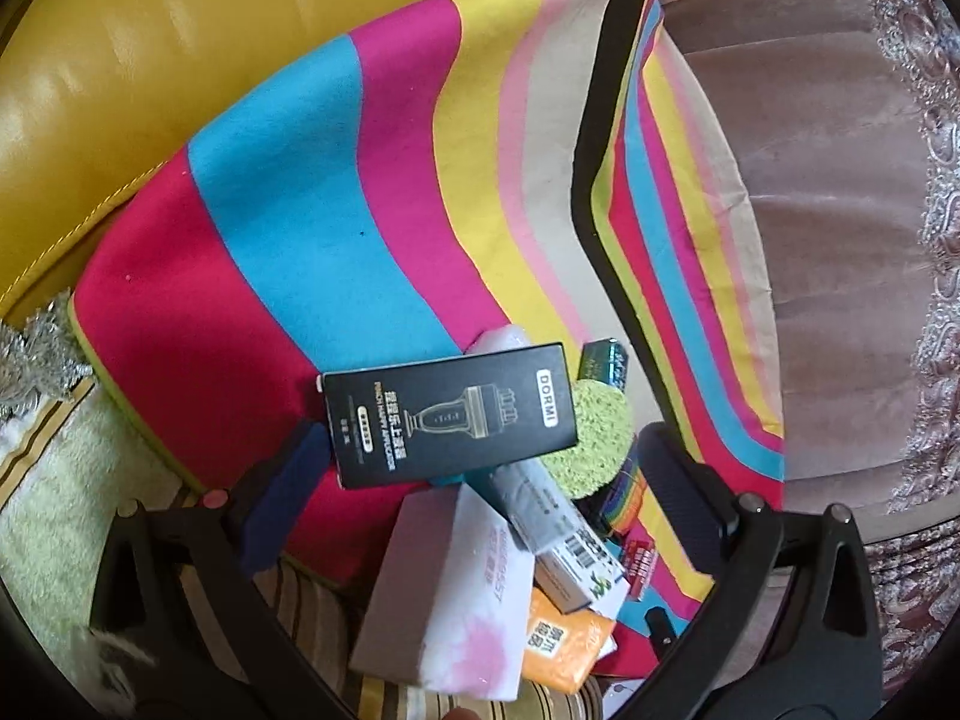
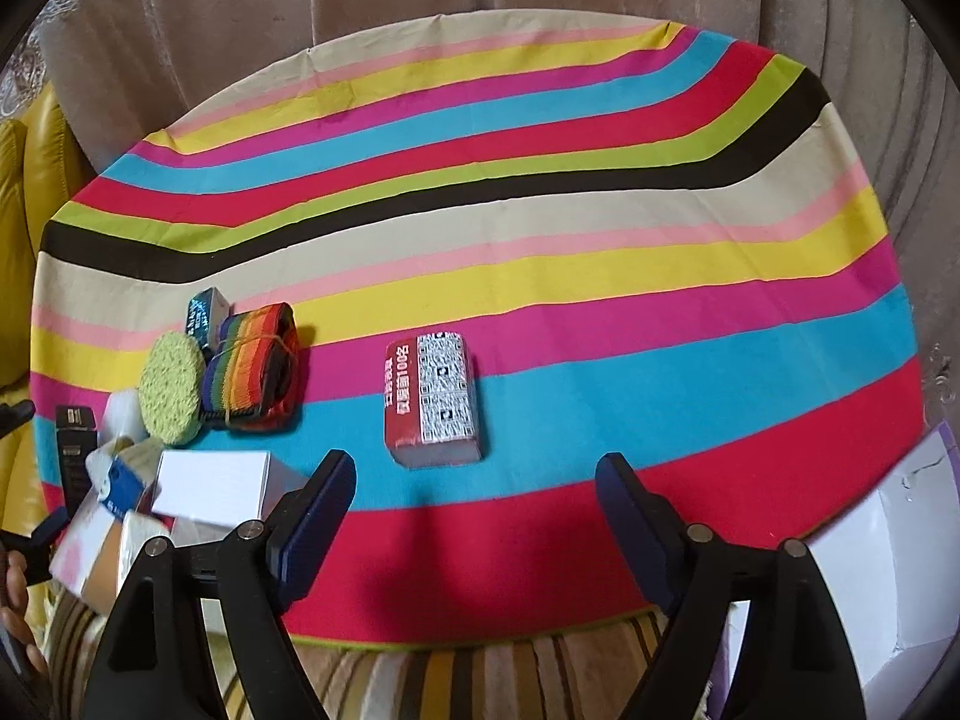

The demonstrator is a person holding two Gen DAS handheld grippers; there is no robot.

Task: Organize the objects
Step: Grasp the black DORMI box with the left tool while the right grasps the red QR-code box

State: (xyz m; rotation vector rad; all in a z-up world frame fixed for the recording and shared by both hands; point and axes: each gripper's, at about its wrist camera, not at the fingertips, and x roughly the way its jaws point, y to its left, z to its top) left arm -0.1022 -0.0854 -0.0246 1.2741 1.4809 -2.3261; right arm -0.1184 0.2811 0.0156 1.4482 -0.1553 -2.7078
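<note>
Pack (image 2: 433,399) just beyond right tool (image 2: 474,498)

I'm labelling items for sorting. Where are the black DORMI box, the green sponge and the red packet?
DORMI box (image 1: 450,417): left wrist view, middle of its printed face.
Green sponge (image 2: 171,387): right wrist view, centre of its round face.
Red packet (image 2: 435,399): right wrist view, top face.

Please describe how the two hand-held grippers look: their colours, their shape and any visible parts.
Both look alike. The left hand-held gripper and the right hand-held gripper have glossy black plastic linkage arms with triangular cut-outs and round silver pivot pins. Each finger carries a flat, textured dark navy pad. No cables or markings show.
</note>
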